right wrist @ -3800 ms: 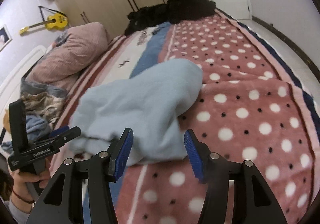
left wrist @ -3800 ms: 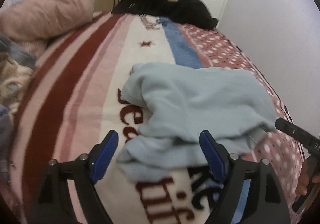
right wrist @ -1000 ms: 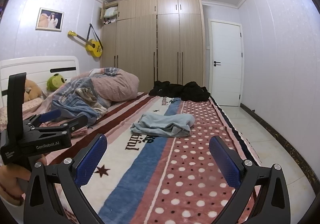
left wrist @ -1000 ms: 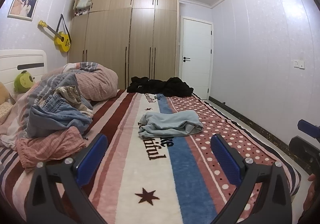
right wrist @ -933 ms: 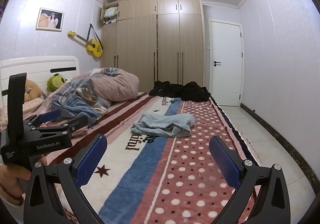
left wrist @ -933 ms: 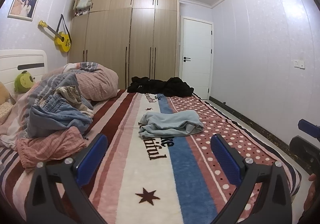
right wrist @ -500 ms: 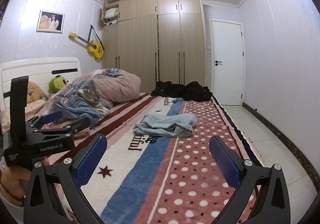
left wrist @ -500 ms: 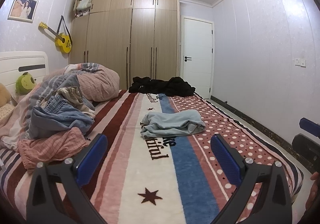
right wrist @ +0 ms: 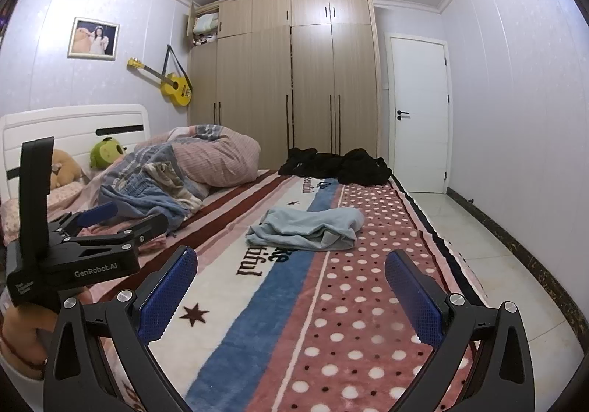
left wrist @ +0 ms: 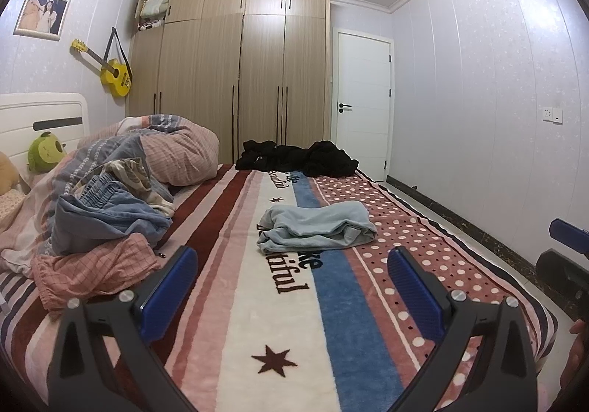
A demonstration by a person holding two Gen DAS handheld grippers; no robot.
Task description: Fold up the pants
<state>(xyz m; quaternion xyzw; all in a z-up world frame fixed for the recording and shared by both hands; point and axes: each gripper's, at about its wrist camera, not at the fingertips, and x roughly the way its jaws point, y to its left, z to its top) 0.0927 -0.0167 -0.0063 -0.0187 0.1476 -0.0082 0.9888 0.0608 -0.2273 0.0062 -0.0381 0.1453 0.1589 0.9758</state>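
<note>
The light blue pants (left wrist: 318,226) lie in a loosely folded bundle on the striped and dotted blanket (left wrist: 235,265), in the middle of the bed. The same pants (right wrist: 307,228) show in the right wrist view. My left gripper (left wrist: 292,283) is open and empty, held back near the foot of the bed, well short of the pants. My right gripper (right wrist: 291,288) is also open and empty, equally far back. In the right wrist view the left gripper (right wrist: 110,217) appears side-on at the left, held by a hand (right wrist: 22,338).
A heap of clothes (left wrist: 99,213) and a rolled pink duvet (left wrist: 176,154) fill the bed's left side. Black garments (left wrist: 294,158) lie at the far end before the wardrobe (left wrist: 243,81). Tiled floor (right wrist: 478,246) and a white door (right wrist: 419,114) are on the right.
Over several seconds both grippers pulled far back from right over the pants to the foot of the bed and opened wider. In the last second the views only shifted slightly.
</note>
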